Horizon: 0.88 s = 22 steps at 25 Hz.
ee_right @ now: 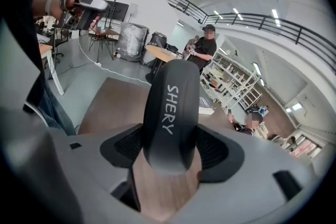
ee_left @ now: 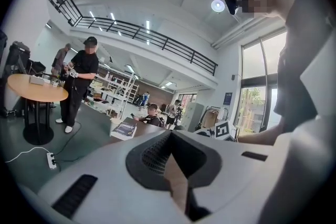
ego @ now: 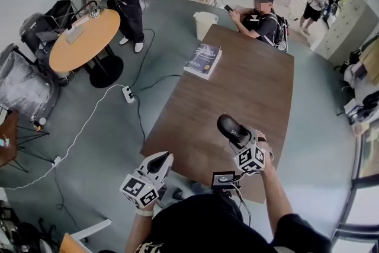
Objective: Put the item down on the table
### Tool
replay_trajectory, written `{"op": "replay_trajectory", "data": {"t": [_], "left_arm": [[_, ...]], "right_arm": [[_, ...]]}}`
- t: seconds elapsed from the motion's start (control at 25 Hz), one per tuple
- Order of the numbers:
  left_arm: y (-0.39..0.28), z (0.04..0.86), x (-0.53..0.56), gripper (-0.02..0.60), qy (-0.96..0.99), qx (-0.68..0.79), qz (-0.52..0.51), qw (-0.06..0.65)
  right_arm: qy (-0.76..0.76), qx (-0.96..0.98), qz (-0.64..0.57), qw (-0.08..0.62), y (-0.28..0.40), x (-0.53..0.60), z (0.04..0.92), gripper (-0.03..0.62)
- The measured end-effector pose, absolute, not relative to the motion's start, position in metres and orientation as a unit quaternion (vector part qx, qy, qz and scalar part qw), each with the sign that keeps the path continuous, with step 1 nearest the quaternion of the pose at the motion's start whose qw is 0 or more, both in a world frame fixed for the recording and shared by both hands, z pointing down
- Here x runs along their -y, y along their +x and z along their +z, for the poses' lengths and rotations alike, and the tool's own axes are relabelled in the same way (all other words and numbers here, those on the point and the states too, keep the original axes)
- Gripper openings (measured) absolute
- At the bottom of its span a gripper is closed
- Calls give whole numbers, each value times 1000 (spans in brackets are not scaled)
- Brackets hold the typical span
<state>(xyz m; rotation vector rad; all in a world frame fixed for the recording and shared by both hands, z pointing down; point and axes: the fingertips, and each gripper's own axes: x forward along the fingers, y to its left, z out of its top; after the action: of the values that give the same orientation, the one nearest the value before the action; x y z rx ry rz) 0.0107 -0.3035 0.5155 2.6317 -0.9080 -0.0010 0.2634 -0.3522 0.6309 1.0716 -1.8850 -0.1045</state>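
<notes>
A black oblong item [ego: 231,128] printed "SHERY" [ee_right: 170,113] sticks out of my right gripper [ego: 238,138], which is shut on it. It is held above the near right part of the brown wooden table [ego: 237,80]; I cannot tell if it touches the wood. In the right gripper view the item stands up between the jaws of the right gripper [ee_right: 170,152] with table wood showing below. My left gripper [ego: 160,163] hovers at the table's near left edge. Its jaws meet at the tip and hold nothing [ee_left: 170,136].
A blue book [ego: 203,60] lies at the table's far left edge. A person sits at the far end [ego: 260,18], beside a white bucket [ego: 205,23]. On the floor to the left lie a power strip [ego: 128,93] and cables, near a round table [ego: 83,38].
</notes>
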Motion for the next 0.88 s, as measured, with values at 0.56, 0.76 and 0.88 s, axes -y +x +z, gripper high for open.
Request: {"op": "replay_trajectory", "data": {"t": [0.56, 0.76, 0.88], "left_arm": [[0, 529, 303, 5, 917, 351, 17, 190], [2, 533, 301, 5, 913, 358, 19, 194], [4, 535, 299, 5, 911, 361, 22, 198]], "right_arm": [[345, 779, -28, 522, 239, 370, 704, 304], [316, 777, -10, 544, 239, 362, 738, 304], [305, 776, 2, 552, 240, 357, 753, 304]]}}
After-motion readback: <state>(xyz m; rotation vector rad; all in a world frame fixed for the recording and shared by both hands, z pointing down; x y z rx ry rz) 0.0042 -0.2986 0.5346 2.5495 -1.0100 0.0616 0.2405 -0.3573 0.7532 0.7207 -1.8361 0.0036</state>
